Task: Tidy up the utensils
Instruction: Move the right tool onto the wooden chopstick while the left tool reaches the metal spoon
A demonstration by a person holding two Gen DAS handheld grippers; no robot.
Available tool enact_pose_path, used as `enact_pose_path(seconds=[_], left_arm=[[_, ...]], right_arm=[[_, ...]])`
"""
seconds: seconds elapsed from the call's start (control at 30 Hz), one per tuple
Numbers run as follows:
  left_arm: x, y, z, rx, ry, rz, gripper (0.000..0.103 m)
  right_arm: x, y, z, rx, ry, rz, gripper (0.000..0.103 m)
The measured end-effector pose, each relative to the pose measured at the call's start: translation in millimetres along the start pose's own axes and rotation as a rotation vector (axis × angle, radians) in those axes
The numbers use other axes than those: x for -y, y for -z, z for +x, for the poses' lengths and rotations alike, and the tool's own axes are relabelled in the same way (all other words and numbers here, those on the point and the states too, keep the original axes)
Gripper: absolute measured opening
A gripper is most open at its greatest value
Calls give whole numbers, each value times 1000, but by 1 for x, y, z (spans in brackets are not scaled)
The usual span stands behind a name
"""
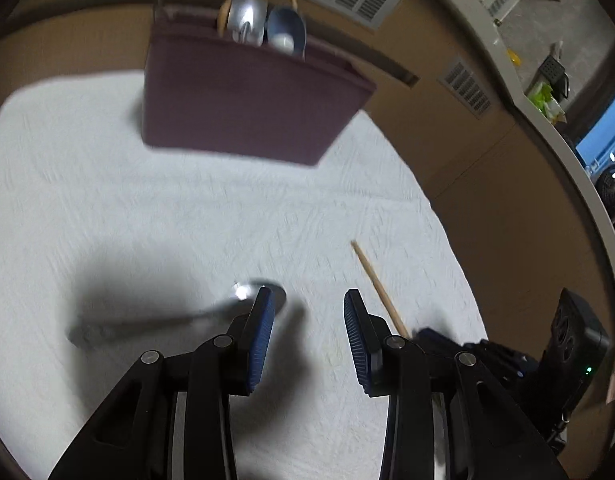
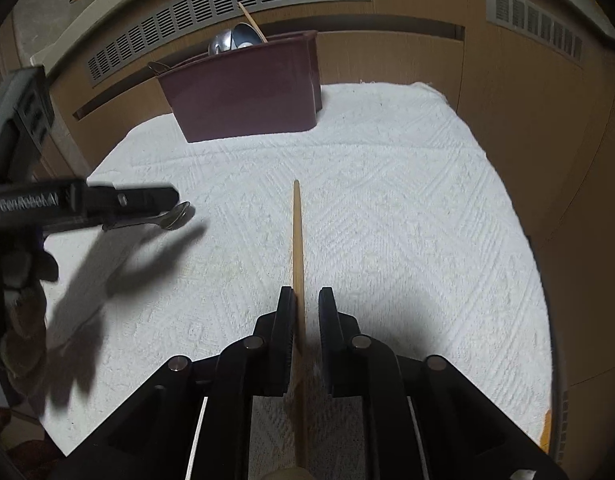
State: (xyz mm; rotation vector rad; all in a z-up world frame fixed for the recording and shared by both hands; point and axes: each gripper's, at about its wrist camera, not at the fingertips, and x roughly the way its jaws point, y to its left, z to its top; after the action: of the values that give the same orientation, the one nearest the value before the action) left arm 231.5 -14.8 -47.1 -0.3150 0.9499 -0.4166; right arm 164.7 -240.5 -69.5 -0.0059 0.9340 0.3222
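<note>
- Left: spoon (image 1: 211, 312) lay on the white cloth (image 1: 147, 208), not yet stowed. Left gripper (image 1: 307, 312) hung over its bowl, jaws wide apart, nothing between them.
- Centre: maroon bin (image 2: 247, 96) stood at the cloth's far edge, already holding two ladle-like bowls and a wooden stick, so part of the sorting looked done.
- Right: chopstick (image 2: 297, 232) lay on the cloth between the right gripper's (image 2: 307, 300) jaws, which stood slightly apart; it ran along one pad, unclamped.
- Left to do, by my reckoning: spoon and chopstick.
</note>
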Motion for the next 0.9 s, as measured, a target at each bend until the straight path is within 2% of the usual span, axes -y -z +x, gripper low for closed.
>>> enact_pose_path(seconds=[0.1,0.23,0.33,0.57,0.9], left_arm=[[-20,-18,-5,27,-32,-7,37],[-56,-33,5,3,-73,-62,37],[-76,-33,12,-28,-86,-90,37],[-90,-8,-3,-45,-21,-131,37],[-73,46,-34,-95,50,-126,37]], right_arm=[[1,-1,1,3,-2,10,13],[-3,1,2,5,2,-5,16],[-2,0,2,4,-4,1,16],[-2,0,4,0,-4,4,16],[-3,0,4,2,1,6,17]])
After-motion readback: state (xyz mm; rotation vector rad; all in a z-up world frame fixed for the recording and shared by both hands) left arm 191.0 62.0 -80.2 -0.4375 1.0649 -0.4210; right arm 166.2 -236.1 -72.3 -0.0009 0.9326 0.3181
